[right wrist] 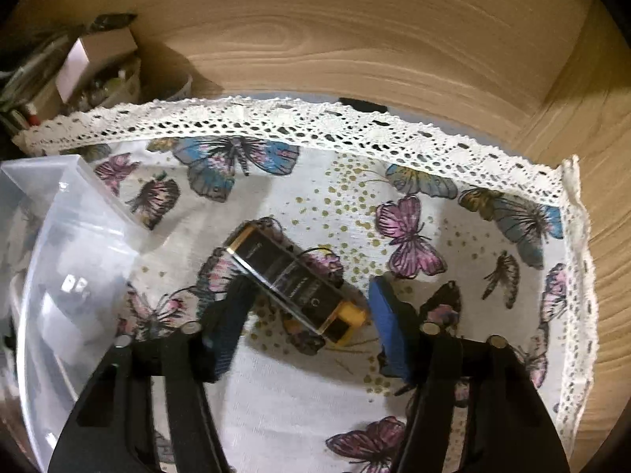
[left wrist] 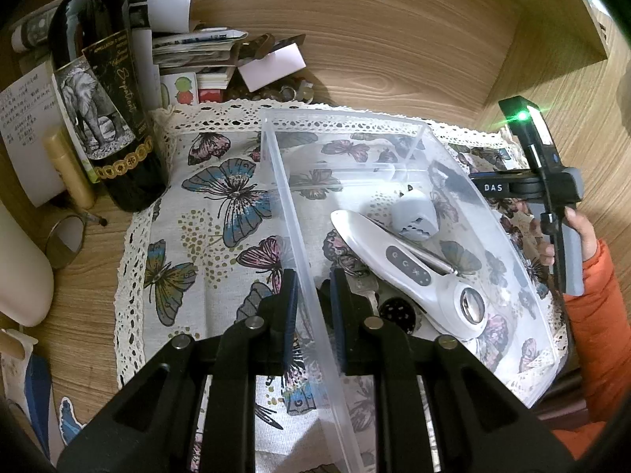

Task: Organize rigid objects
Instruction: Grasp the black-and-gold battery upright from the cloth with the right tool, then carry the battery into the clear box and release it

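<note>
Our left claw [left wrist: 311, 311] has its two blue-padded fingers [left wrist: 290, 307] pinched on the near wall of the clear rectangular plastic bin [left wrist: 299, 260], one finger outside the wall and one inside. Just ahead and to the right of that claw, inside the bin, lie a white handheld device with a dark button strip [left wrist: 410, 272], a pale grey faceted die-like block [left wrist: 414, 215] leaning against it, and a small dark round object [left wrist: 398, 313] near the inner finger. The bin rests on a butterfly-printed cloth with a lace border [left wrist: 205, 213]. Far to the left of this claw a dark wine bottle with an elephant label [left wrist: 102, 90] stands on the wooden desk [left wrist: 394, 47].

Our right claw [right wrist: 307, 315] is spread wide, fingers apart. Between them, on the cloth, lies a black rectangular case with gold ends [right wrist: 295, 285], tilted diagonally; whether the left finger touches it we cannot tell. The bin's corner sits to this claw's left.
</note>
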`<state>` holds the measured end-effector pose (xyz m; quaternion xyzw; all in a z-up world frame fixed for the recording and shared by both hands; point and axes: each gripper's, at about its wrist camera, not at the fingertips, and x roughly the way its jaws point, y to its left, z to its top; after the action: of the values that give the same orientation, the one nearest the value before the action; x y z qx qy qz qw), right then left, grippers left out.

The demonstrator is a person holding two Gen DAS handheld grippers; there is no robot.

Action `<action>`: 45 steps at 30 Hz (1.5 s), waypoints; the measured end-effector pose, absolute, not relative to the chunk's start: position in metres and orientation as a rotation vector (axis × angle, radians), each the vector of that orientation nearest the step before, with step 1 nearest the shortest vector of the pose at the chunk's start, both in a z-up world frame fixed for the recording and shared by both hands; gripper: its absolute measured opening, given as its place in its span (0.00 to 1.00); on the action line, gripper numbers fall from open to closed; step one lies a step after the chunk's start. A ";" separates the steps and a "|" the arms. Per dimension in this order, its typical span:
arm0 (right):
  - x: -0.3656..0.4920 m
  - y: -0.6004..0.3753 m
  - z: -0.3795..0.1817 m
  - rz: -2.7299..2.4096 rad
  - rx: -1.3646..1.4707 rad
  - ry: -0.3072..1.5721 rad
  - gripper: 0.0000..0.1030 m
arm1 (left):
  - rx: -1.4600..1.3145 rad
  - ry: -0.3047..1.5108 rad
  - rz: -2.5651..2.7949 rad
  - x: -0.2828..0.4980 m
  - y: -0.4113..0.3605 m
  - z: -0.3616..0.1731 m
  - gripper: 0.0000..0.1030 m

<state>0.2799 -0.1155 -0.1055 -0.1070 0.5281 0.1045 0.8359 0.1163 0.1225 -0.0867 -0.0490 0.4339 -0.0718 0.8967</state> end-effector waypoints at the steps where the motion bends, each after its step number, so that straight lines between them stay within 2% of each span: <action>1: 0.279 -0.115 -0.104 0.232 -0.221 1.118 0.32 | -0.101 0.899 -0.148 0.117 0.123 -0.087 0.15; 2: 0.276 -0.114 -0.102 0.237 -0.226 1.119 0.24 | -0.100 0.899 -0.147 0.116 0.122 -0.087 0.15; 3: 0.274 -0.112 -0.101 0.239 -0.231 1.115 0.21 | -0.100 0.899 -0.147 0.117 0.123 -0.087 0.15; 29: 0.168 -0.054 0.014 0.409 -0.284 0.753 0.21 | -0.100 0.899 -0.147 0.117 0.124 -0.087 0.15; 37: 0.149 -0.026 0.002 0.502 -0.313 0.763 0.21 | -0.100 0.899 -0.147 0.117 0.123 -0.087 0.15; 45: 0.149 -0.010 -0.040 0.539 -0.371 0.886 0.21 | -0.095 0.902 -0.147 0.118 0.125 -0.086 0.15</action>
<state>0.1488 -0.0099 -0.0399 -0.1761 0.4212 0.2560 0.8521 0.1180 0.1252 -0.0858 -0.0458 0.4355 -0.0709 0.8962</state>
